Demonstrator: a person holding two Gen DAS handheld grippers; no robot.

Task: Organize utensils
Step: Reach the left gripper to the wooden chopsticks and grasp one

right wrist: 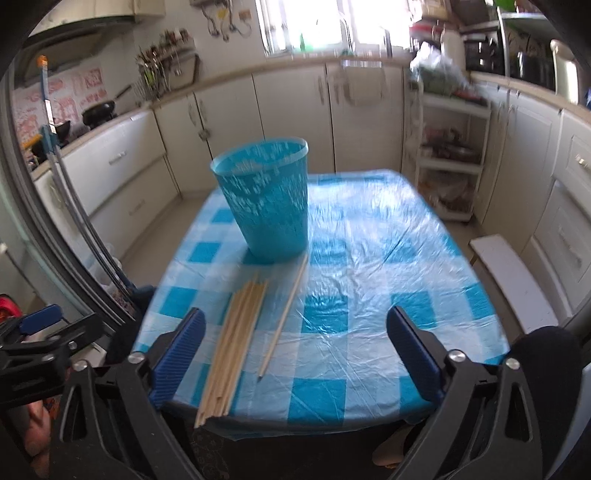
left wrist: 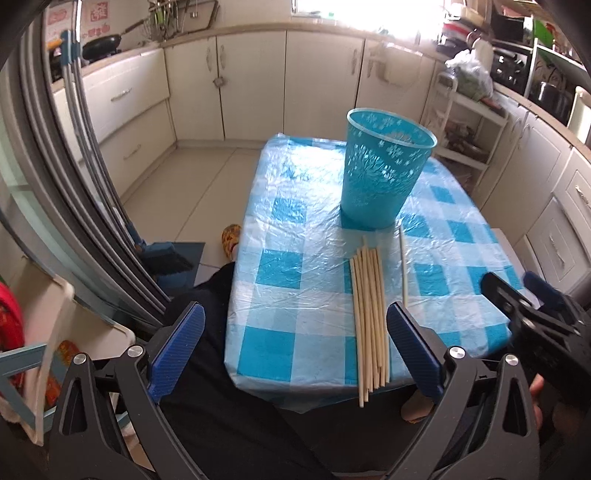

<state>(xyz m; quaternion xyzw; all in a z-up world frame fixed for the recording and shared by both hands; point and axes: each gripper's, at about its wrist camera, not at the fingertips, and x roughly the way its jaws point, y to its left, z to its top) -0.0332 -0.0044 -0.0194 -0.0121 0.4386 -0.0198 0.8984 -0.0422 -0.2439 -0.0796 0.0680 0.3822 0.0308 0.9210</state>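
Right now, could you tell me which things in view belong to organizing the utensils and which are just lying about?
Part of the job:
- bundle of chopsticks at the table's near edge
- single chopstick lying apart beside it
- blue basket, upright

Just lying about:
- frying pan on the counter
- plastic bag
- white shelf rack

— What's straight ahead, past the open jaws?
— Cream cabinets (left wrist: 255,81) under a pale countertop (right wrist: 236,74), with a bright, washed-out window (right wrist: 314,26) above.
— And off to the left of them?
— A black pan (left wrist: 101,46) on the counter, pale floor tiles (left wrist: 192,184) below.
— To the right?
— A white open shelf unit (right wrist: 448,155).
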